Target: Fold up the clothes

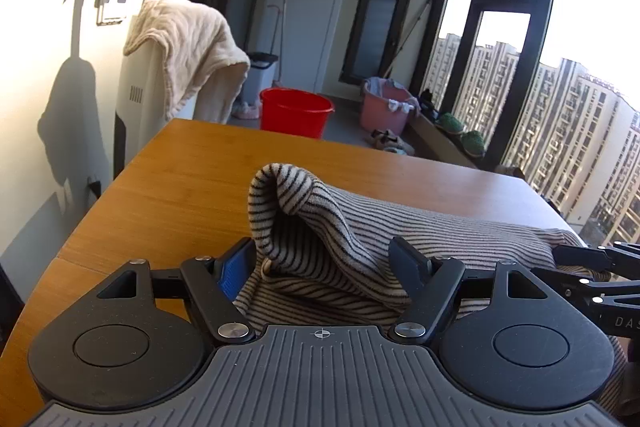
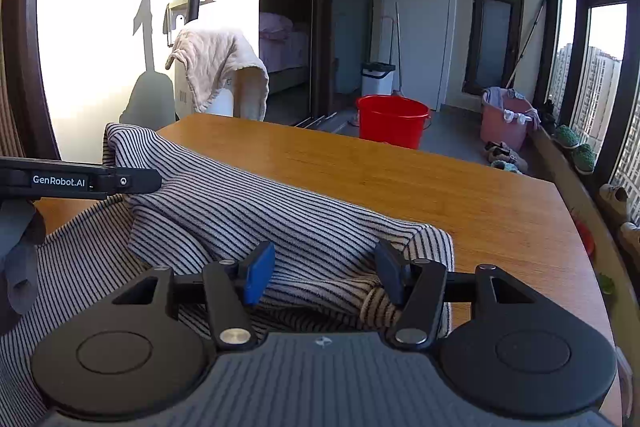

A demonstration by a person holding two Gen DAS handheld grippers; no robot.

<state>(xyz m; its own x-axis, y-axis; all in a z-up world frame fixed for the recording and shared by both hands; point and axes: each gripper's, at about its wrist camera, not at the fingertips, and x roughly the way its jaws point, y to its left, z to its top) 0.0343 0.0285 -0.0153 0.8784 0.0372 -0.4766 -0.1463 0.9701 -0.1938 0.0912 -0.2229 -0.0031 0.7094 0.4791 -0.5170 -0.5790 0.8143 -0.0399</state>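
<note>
one striped garment (image 2: 256,211) is lying on the near part of the wooden table (image 2: 440,171), and its folded upper layer is running as a long band across the table, from a raised corner on the left side to a bunched corner at the right, parallel with the near edge. in the left wrist view that raised end is standing up in a curled hump (image 1: 288,195) with the band trailing off to the right.

the left gripper (image 1: 324,259) is sitting with its jaws wide apart, the hump of cloth rising between them; the blue pad (image 1: 232,273) is standing clear of the fabric, and whether the other finger is brushing the cloth i cannot tell. the right gripper (image 2: 324,275) is sitting with its jaws partly apart over the bunched right corner; its dark right finger (image 2: 390,275) is lying against the folds there, while the blue pad (image 2: 258,277) is not pressing on anything.

beyond the table i am counting one red bucket (image 2: 392,121), one pink basket (image 2: 506,121) and one pale towel (image 2: 216,63) draped over a white unit.
</note>
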